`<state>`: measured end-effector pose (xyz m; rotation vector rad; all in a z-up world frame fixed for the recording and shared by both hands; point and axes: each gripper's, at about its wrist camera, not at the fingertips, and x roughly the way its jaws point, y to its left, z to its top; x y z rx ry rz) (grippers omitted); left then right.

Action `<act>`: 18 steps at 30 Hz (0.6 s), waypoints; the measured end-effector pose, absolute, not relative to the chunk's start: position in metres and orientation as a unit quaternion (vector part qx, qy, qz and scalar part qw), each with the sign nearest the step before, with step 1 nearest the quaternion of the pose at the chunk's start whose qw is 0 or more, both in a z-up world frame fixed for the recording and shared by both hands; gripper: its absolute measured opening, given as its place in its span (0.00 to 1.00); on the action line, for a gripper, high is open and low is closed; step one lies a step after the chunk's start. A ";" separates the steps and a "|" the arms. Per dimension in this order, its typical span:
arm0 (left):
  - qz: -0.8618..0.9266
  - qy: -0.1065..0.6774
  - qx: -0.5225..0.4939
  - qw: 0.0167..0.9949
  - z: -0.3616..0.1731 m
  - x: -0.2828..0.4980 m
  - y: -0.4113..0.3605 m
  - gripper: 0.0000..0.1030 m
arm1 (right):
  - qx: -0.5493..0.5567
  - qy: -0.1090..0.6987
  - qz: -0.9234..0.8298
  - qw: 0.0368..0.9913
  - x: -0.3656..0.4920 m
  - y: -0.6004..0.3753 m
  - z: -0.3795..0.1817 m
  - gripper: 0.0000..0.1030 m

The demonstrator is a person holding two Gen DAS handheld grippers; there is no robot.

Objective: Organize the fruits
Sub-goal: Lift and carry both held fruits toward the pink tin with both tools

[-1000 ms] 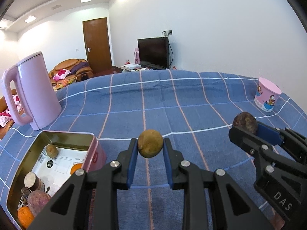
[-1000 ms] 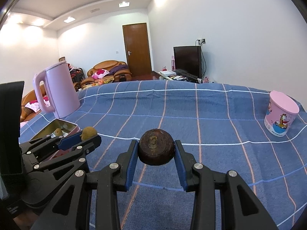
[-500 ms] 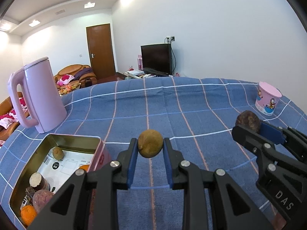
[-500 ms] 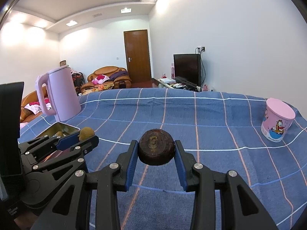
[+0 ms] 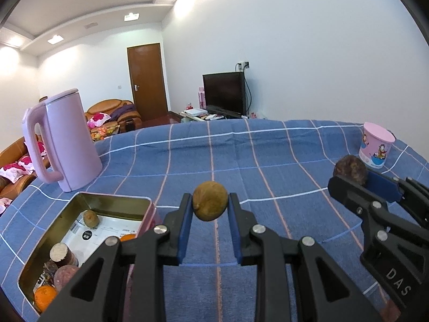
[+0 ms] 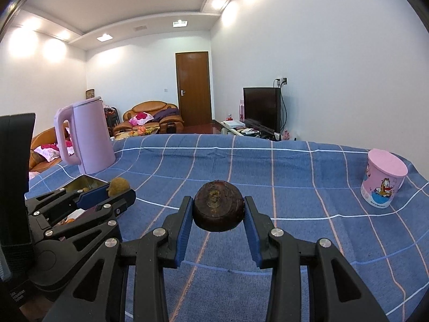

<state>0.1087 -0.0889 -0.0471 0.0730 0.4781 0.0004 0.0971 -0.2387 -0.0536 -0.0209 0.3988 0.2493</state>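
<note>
Left gripper [image 5: 210,205] pinches a small tan-brown round fruit [image 5: 210,200], right gripper [image 6: 217,210] a dark brown flattened fruit [image 6: 218,206] — both tilted slightly upward since a second ago, poised beside the open pink metal tin [image 5: 146,204] on the blue-checked counter [image 5: 241,155].

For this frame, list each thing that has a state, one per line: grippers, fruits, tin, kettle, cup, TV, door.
left gripper: shut on the tan fruit
tan fruit: held clear of the cloth
right gripper: shut on the dark brown fruit
dark brown fruit: held clear of the cloth
tin box: open, partly filled with fruit
pink kettle: upright, lid shut
pink cartoon cup: upright, lidded
television: off
door: closed
</note>
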 end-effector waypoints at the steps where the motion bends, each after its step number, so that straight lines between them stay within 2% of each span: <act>1: 0.001 0.235 0.037 0.971 -0.047 0.108 -0.089 0.27 | -0.010 0.196 0.124 0.973 0.096 -0.239 -0.054 0.38; 18: 0.020 0.205 0.028 0.978 -0.042 0.093 -0.081 0.27 | -0.020 0.150 0.115 0.982 0.079 -0.239 -0.048 0.38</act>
